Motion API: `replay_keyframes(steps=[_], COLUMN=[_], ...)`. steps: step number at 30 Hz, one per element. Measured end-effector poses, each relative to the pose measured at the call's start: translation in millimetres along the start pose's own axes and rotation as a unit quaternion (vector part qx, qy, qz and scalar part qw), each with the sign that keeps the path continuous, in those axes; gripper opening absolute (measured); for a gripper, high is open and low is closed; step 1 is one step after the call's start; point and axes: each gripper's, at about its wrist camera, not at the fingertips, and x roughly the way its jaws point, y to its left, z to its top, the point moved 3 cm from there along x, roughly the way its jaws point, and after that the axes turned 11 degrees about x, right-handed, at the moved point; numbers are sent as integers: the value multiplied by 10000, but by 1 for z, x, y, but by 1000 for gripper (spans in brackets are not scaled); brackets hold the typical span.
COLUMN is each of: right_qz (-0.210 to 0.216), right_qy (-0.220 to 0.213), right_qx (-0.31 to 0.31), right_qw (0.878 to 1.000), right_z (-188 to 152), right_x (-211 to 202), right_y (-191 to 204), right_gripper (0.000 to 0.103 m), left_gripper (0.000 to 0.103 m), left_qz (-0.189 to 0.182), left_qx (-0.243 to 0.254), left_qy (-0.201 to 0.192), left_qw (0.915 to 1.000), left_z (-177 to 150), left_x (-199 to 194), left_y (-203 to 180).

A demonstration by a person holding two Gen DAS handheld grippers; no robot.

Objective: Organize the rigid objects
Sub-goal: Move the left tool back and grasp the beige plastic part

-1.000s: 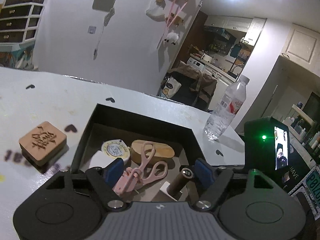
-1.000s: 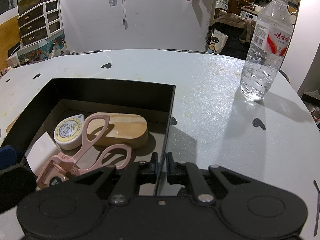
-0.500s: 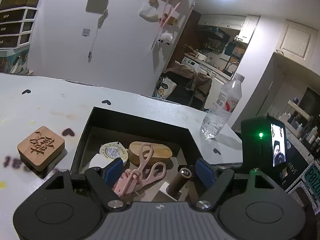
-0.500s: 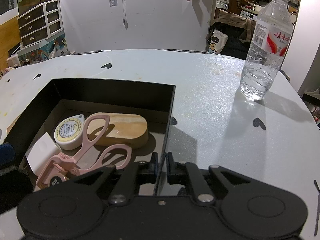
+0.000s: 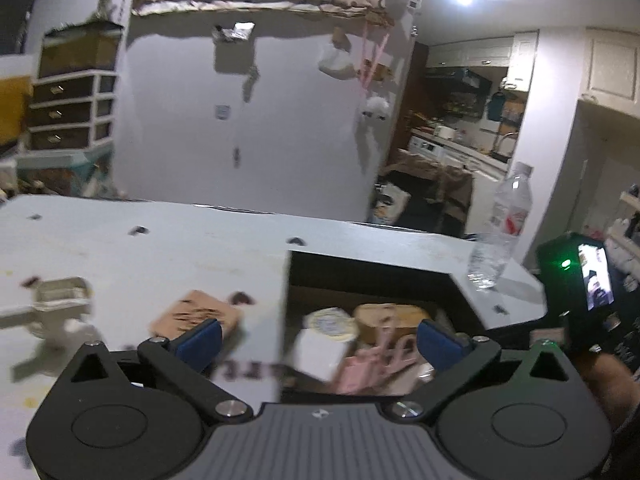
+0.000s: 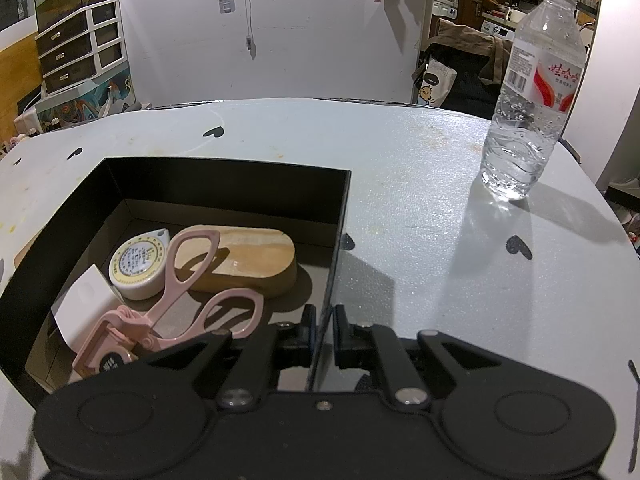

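Observation:
My right gripper [image 6: 322, 328] is shut on the thin right wall of the black box [image 6: 224, 184]. Inside the box lie a round tape measure [image 6: 138, 262], an oval wooden block [image 6: 248, 260], a pink scissor-like tool [image 6: 180, 304] and a white card [image 6: 84, 304]. In the blurred left wrist view my left gripper [image 5: 316, 340] hangs above the box's left wall [image 5: 282, 312], its jaws opening wide with nothing pressed between the blue pads. A carved square wooden block [image 5: 196, 314] lies on the table just beyond the left pad [image 5: 196, 338].
A clear water bottle [image 6: 528, 92] stands at the table's far right. A pale blurred object [image 5: 60, 304] lies on the white table [image 6: 420, 200] at the left. The right-hand device with a lit screen [image 5: 576, 280] is beside the box. Drawers and a wall stand behind.
The left gripper has swung left and drawn back from over the box, and its jaws have spread wider. The carved block now sits ahead of its left pad. The right gripper has not moved.

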Motion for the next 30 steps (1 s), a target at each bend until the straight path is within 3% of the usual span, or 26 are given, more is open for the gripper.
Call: replay_keyframes(steps=[9,14,30], right_qz=[1,1,0], right_qy=[0,-1,-2], right_qx=[1,-9,-7], right_qw=[10000,10000,10000], right_z=[0,0,0], right_x=[0,0,0], right_y=[0,0,0], right_gripper=[8,8,8], left_gripper=[103,103,103], left_qz=[957,1313,1736], left_qx=[219,200,-84], left_qy=[307,573,888], left_qw=[9947,9895,9808], left_z=[-27,-41,-64], left_x=[-7,1,24], left_y=[42,63,100])
